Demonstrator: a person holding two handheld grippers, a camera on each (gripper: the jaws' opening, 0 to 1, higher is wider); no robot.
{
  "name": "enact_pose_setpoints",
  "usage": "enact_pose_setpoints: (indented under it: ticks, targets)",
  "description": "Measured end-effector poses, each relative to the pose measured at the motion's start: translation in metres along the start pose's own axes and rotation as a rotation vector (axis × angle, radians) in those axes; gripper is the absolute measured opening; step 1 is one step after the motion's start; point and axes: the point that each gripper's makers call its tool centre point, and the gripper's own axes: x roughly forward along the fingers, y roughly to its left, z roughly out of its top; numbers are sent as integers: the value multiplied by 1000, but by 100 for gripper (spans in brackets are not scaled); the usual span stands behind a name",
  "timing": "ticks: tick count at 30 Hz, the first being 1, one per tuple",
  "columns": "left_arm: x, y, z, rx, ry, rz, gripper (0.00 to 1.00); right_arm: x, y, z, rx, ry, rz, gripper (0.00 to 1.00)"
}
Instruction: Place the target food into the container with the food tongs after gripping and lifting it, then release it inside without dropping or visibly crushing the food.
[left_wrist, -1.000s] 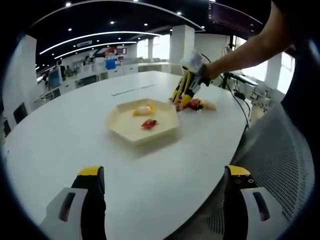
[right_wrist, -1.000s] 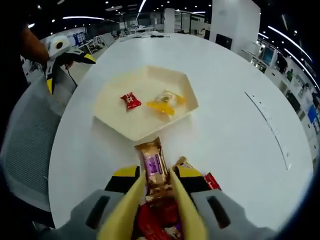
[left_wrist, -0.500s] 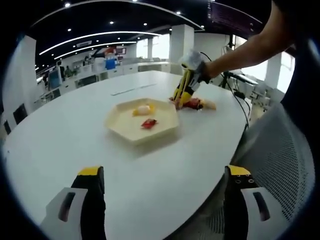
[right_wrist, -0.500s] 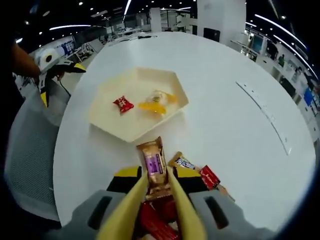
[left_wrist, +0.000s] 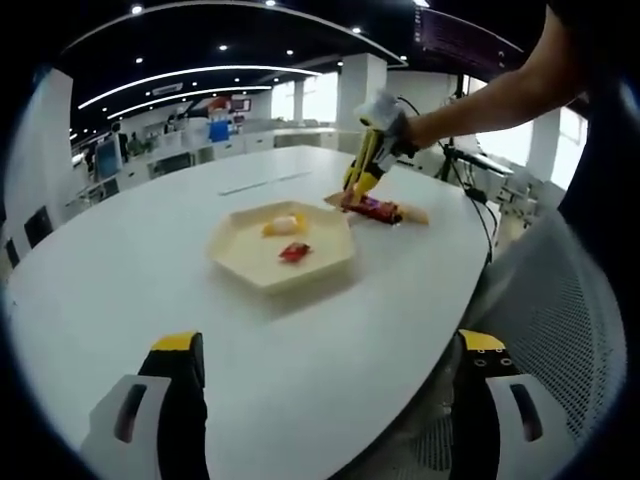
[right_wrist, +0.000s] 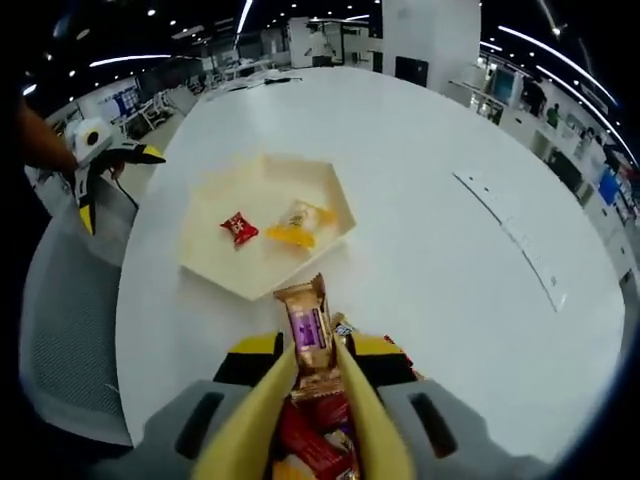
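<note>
Right gripper (right_wrist: 318, 375): jaws pressed on yellow food tongs (right_wrist: 352, 415), which pinch a wrapped snack bar (right_wrist: 310, 335), apparently lifted, just short of the hexagonal tray (right_wrist: 225, 272) for transfer. Left gripper (left_wrist: 325, 395): jaws spread, idle, well back from the tray.

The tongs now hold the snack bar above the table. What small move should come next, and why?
Probably carry the snack bar forward over the hexagonal tray: the tongs grip it clear of the table, short of the tray's near rim.
</note>
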Motion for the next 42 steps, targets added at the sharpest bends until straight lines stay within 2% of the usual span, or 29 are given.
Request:
enact_pose_setpoints:
  ticks: [18, 35, 42]
  targets:
    - [-1, 0, 2, 4, -5, 3, 100, -30, -3, 30, 21, -17, -35, 24]
    - [0, 1, 0, 14, 2, 13, 100, -39, 4, 50, 9, -37, -48, 23]
    - [0, 1, 0, 14, 3, 15, 100, -38, 9, 66, 1, -50, -42, 23]
